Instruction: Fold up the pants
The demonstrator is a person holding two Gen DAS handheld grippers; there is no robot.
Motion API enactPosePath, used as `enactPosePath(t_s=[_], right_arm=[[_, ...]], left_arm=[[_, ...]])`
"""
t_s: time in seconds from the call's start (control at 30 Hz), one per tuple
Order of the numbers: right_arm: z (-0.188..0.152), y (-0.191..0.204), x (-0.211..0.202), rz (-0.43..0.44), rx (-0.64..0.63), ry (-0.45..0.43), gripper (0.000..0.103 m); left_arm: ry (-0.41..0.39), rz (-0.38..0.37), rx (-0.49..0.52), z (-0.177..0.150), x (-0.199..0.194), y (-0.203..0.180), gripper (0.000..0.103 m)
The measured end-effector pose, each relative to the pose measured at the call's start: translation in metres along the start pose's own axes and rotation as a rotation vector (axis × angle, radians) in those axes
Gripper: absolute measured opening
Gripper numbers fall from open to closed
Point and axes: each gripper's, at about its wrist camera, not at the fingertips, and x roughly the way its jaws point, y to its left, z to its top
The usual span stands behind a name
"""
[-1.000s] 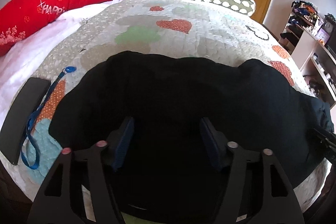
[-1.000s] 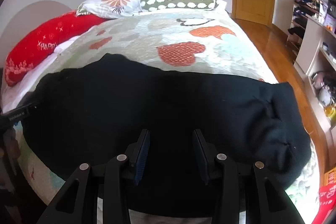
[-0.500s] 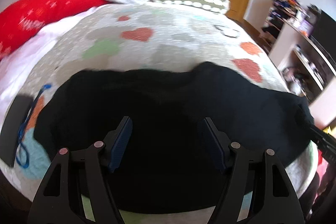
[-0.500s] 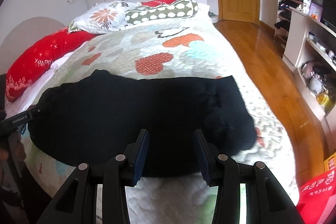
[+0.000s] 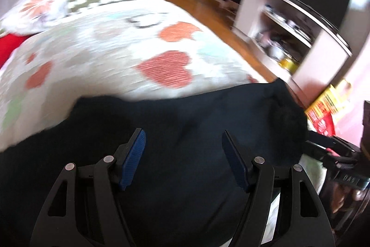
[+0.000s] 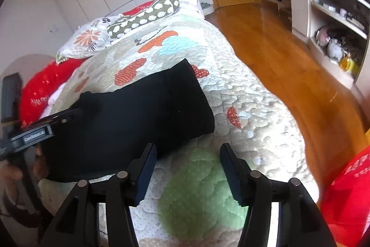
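Black soft-knit pants [image 6: 138, 117] lie as compact folded slab across near end of bed, on quilted heart-print bedspread [image 6: 242, 94], flat and unheld. Right claw [image 6: 187, 168] over bare green quilt patch just beside slab's edge, jaws opening, nothing between them, likely clearing off fabric. Left claw [image 5: 182, 159] hovers above dark cloth, jaws spread, gripping nothing. Pillows well apart at headboard, so fold space free
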Motion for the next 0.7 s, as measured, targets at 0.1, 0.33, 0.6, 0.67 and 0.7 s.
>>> enactPosePath(t_s=[0.1,0.33,0.6,0.67,0.7], right_arm=[[0.003,-0.002,0.008,0.021,0.016,-0.001,0.064],[0.008,-0.01,0.023,0.064,0.049,-0.023,0.067],[0.014,-0.009,0.035,0.112,0.036,-0.087,0.032],[0.019,-0.005,0.034,0.155,0.047,-0.084,0.02],[0.023,0.002,0.031,0.158,0.029,-0.091,0.019]], left_arm=[[0.029,-0.028,0.07,0.017,0.023,-0.024,0.069],[0.09,0.01,0.199,0.047,0.085,-0.064,0.069],[0.088,-0.056,0.182,0.056,0.097,-0.058,0.067],[0.091,-0.074,0.149,0.056,0.091,-0.052,0.059],[0.094,-0.076,0.11,0.057,0.084,-0.045,0.059]])
